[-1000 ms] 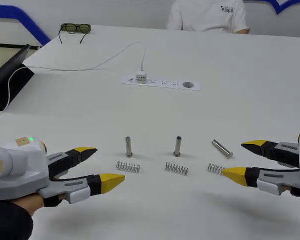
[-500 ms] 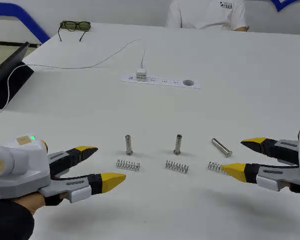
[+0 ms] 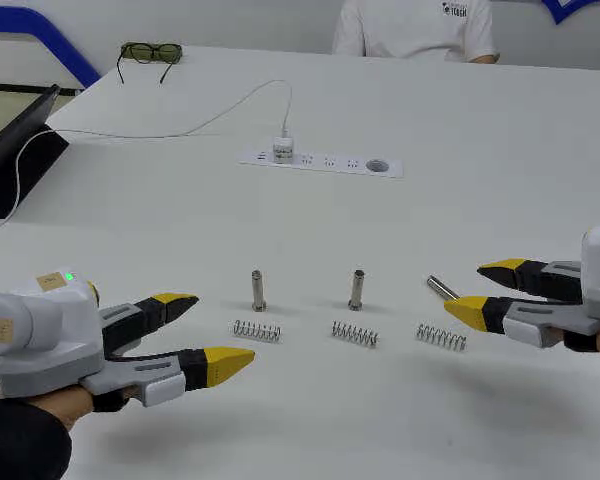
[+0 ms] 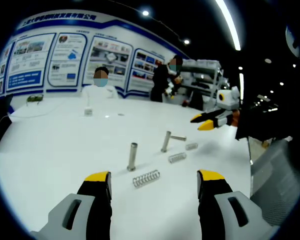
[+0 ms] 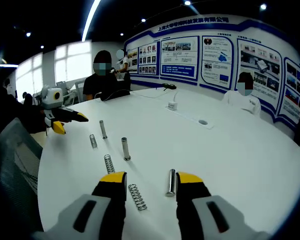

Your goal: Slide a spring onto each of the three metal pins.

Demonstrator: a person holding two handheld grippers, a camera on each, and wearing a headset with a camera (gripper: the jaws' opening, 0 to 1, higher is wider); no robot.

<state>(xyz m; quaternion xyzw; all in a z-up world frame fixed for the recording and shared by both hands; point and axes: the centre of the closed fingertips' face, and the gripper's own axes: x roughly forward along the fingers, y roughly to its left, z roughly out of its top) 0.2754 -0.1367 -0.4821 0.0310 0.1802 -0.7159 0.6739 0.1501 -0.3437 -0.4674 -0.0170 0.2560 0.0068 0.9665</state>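
Two metal pins stand upright on the white table, the left pin (image 3: pixel 257 291) and the middle pin (image 3: pixel 357 289). A third pin (image 3: pixel 441 288) lies flat at the right, partly behind my right gripper (image 3: pixel 475 288). That gripper is open and straddles the lying pin (image 5: pixel 170 182), which sits close to one jaw. Three springs lie in front of the pins: left spring (image 3: pixel 256 330), middle spring (image 3: pixel 354 334) and right spring (image 3: pixel 441 337). My left gripper (image 3: pixel 208 330) is open and holds nothing, left of the left spring (image 4: pixel 146 178).
A white power strip (image 3: pixel 320 163) with a plugged charger (image 3: pixel 283 152) and its cable lies further back. Sunglasses (image 3: pixel 150 52) rest at the far left. A dark monitor (image 3: pixel 20 150) stands at the left edge. A person in a white shirt (image 3: pixel 415 30) sits across the table.
My right gripper has moved away from the right spring and forward to the lying pin. The left gripper has stayed almost still.
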